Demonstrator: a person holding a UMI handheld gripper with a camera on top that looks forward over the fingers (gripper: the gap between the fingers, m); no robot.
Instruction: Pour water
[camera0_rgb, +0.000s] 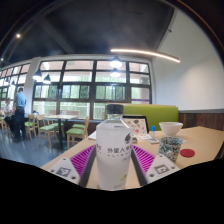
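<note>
A clear plastic water bottle (112, 150) with a white label and a grey cap stands upright between my fingers, held above the table. My gripper (112, 168) is shut on the bottle, with the purple pads (80, 162) pressing its two sides. Just ahead to the right, a patterned cup (171, 148) stands on the wooden table (205, 145). A white bowl (171, 128) sits beyond the cup.
A laptop (137, 124) lies open on the table behind the bottle. Green seats, chairs and other tables fill the room by the large windows. A person (18, 108) stands at the far left.
</note>
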